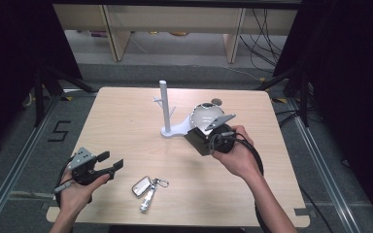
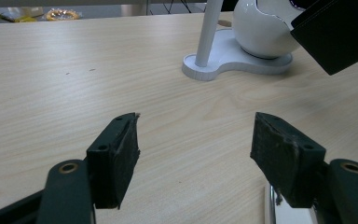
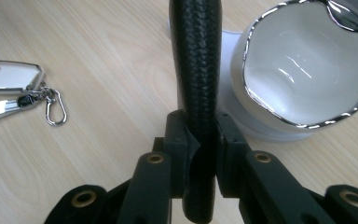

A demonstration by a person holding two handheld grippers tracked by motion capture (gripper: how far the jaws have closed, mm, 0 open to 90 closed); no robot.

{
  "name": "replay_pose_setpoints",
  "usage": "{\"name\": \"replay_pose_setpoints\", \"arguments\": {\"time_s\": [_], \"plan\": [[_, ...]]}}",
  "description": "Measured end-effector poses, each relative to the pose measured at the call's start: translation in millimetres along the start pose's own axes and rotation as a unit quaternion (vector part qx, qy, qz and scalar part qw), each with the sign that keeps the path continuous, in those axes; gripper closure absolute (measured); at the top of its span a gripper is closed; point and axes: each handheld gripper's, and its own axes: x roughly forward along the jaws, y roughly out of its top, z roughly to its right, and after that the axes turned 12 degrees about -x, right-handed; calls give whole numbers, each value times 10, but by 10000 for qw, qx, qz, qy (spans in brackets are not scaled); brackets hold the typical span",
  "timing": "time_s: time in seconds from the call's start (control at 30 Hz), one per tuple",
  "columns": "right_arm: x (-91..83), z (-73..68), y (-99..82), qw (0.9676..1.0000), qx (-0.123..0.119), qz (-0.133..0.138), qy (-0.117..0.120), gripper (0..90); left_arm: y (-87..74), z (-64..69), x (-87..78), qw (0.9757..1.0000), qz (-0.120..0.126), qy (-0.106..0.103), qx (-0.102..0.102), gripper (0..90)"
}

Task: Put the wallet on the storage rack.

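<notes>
The right gripper point(image 3: 200, 154) clamps a black textured strap point(image 3: 196, 56) beside the white bowl point(image 3: 307, 60) (silver-rimmed), while the left gripper point(image 2: 193, 144) gapes over bare table point(image 2: 74, 70).

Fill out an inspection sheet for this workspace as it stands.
Surface: pale wood table, bare in most places.
Job's things: black strap clamped in right tongs; white stand with bowl on its base.
Clutter: key fob with keyring near front edge.
Grippers: left tongs open, nothing between; right tongs shut on strap.
Cables: loose cables on floor behind table.
Surroundings: wooden legs, black curtains.
</notes>
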Motion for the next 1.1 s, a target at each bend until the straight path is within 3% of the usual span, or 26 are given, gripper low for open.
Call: {"name": "replay_pose_setpoints", "arguments": {"time_s": [0.27,0.33,0.53,0.67,1.1], "plan": [[-34,111,-46,9999,45,-143,-17,783,-106,-42,38,9999,-88,100,78,311],[-56,130,-53,9996,163,-211,3,783,-136,-57,41,9998,-96,130,111,310],[-91,173,-61,9997,131,-192,-34,783,-217,-96,39,9996,50,221,185,313],[-121,203,-73,9995,149,-260,-41,783,-252,-117,40,9995,15,252,186,313],[-219,316,-67,9986,115,-517,-20,782,-270,-108,50,9995,28,202,220,313]]}}
